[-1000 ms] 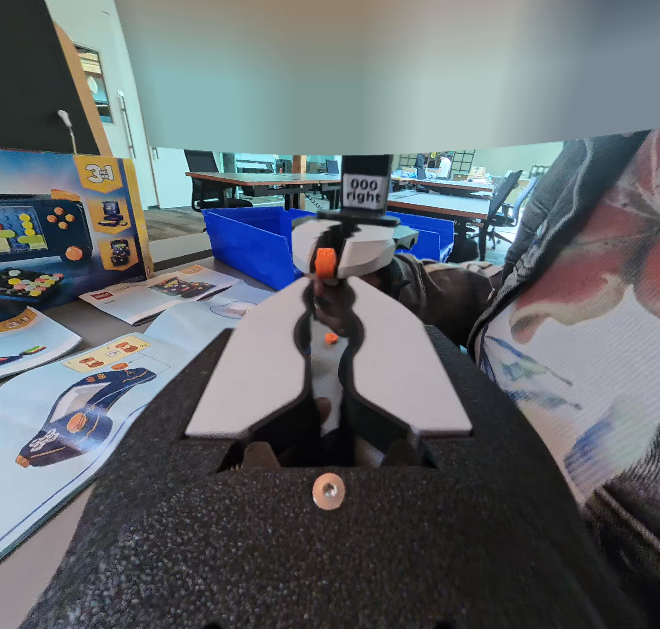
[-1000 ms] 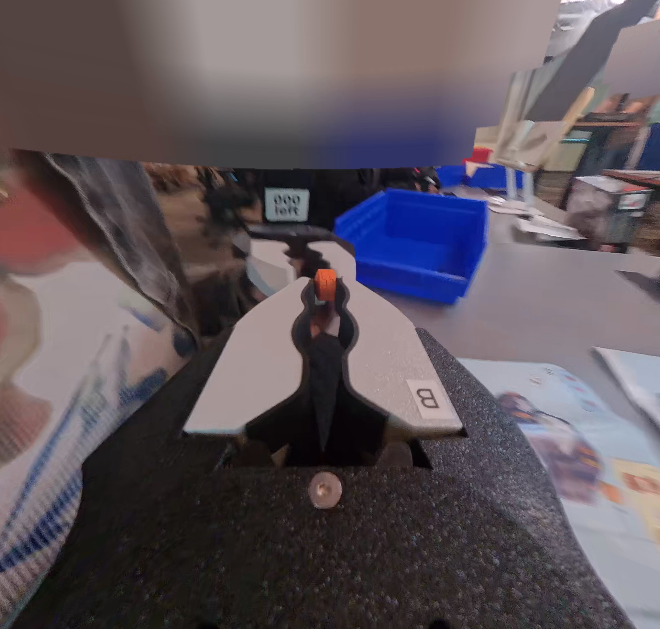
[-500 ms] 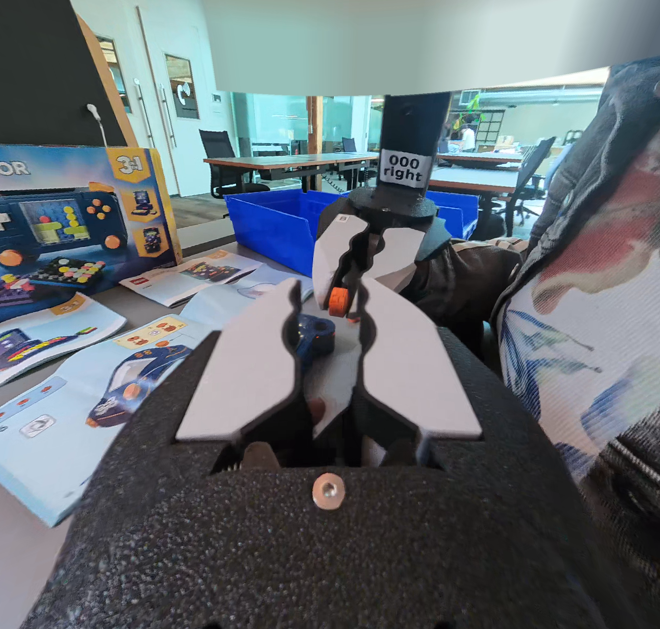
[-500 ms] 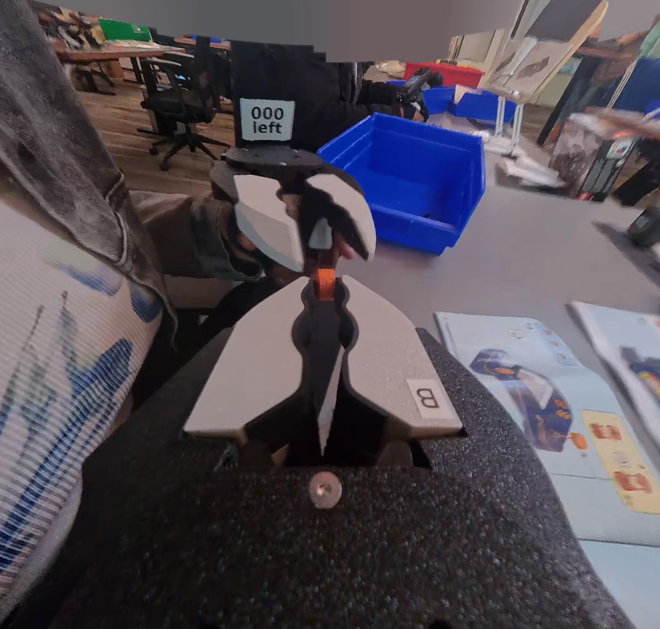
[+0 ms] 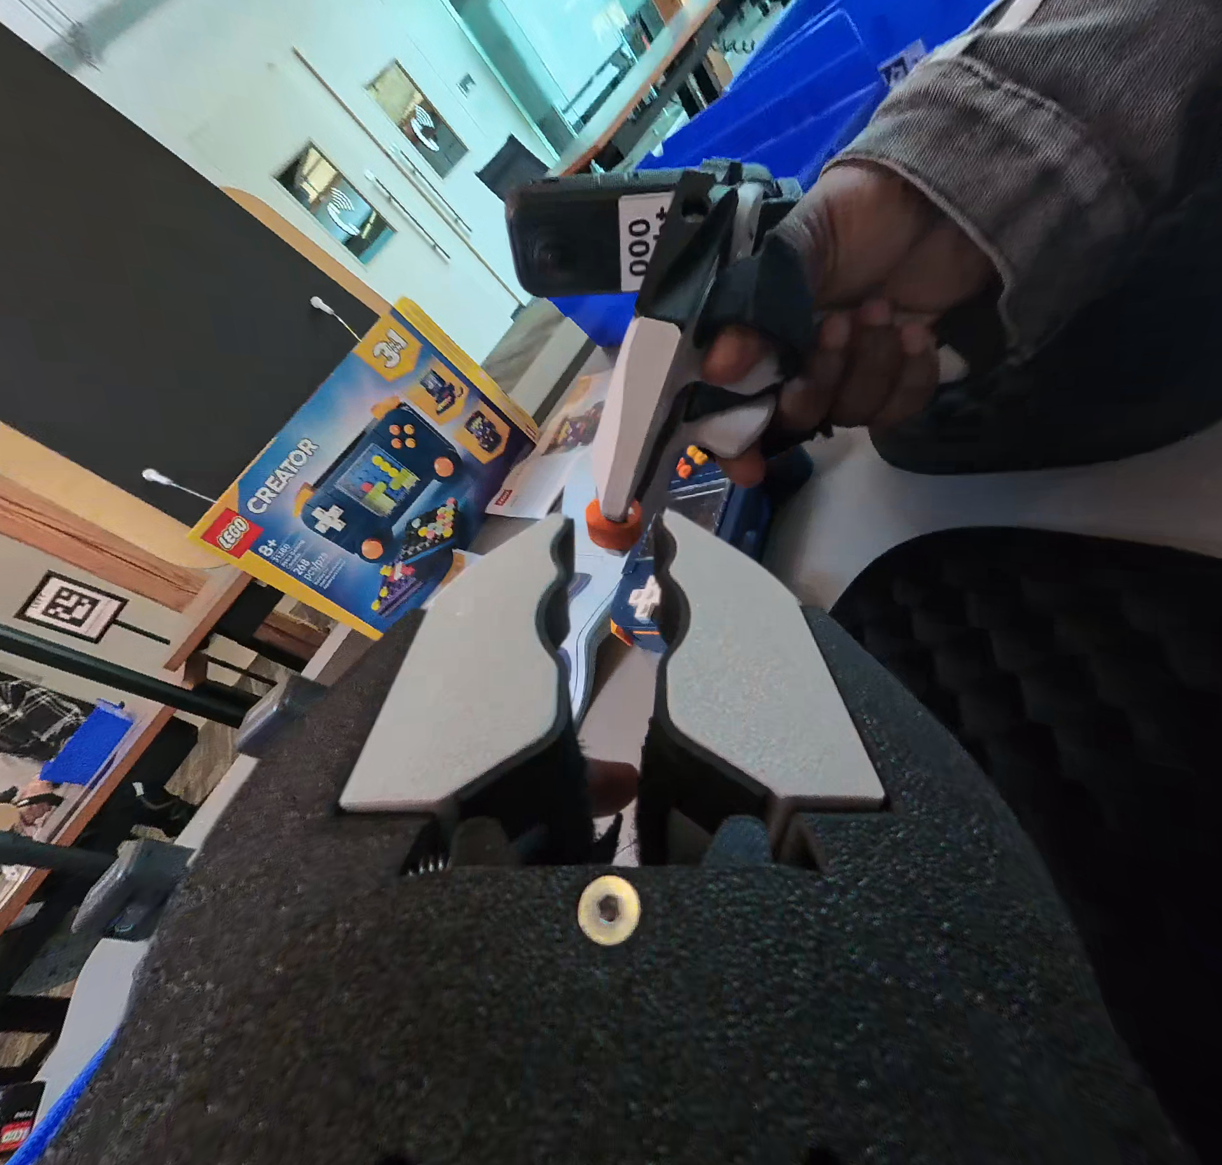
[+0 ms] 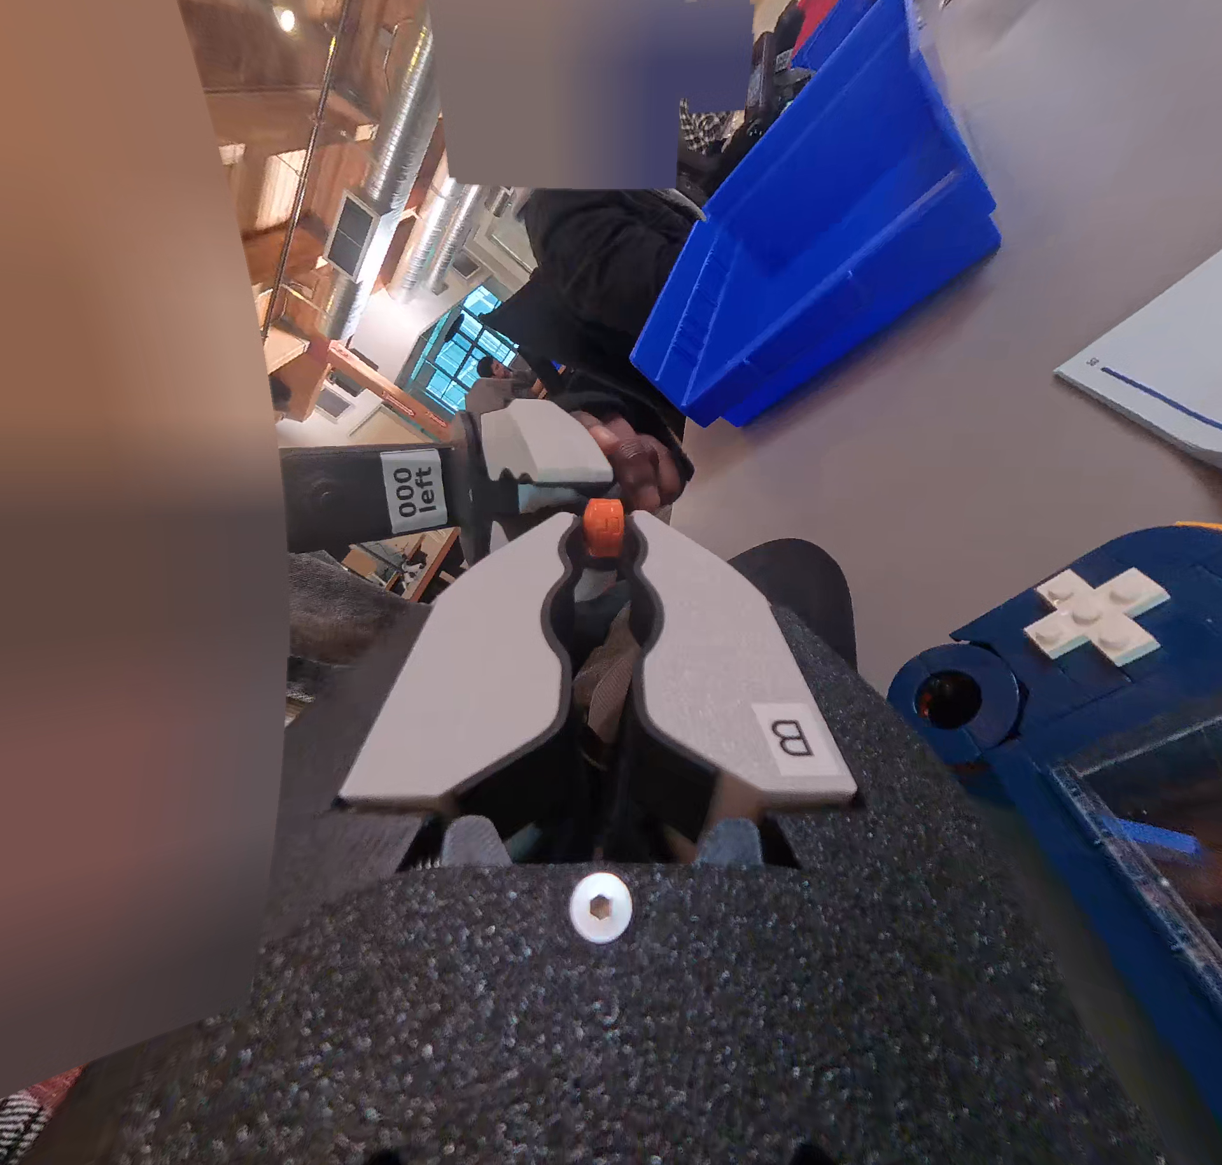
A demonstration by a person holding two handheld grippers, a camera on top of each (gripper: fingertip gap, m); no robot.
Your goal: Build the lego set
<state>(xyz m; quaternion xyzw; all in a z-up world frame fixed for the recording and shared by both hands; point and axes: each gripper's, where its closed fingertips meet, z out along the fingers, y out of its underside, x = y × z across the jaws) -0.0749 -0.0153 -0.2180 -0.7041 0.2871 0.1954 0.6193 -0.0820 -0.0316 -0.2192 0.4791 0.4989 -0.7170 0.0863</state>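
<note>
My right gripper (image 6: 603, 520) is shut on a small round orange piece (image 6: 603, 525). In the left wrist view that piece (image 5: 615, 528) hangs from the right gripper's fingers (image 5: 625, 432), just beyond my left gripper (image 5: 611, 538). The left gripper is open and empty, and it also shows side-on in the right wrist view (image 6: 562, 465). The dark blue lego model (image 6: 1058, 703), with a white cross pad (image 6: 1091, 617) and a round socket (image 6: 949, 697), lies on the table right of the right gripper. Part of the model (image 5: 651, 608) shows between the left fingers.
A blue bin (image 6: 826, 208) stands behind on the grey table (image 6: 893, 472). An instruction booklet (image 6: 1157, 373) lies at the far right. The lego box (image 5: 370, 472) stands upright to the left. A person's sleeve (image 5: 1025, 142) and hand hold the right gripper. The grippers are tip to tip, or close to it.
Both views have rolled sideways. My left gripper has opened. The right gripper has kept hold of the orange piece and come down close to the model on the table.
</note>
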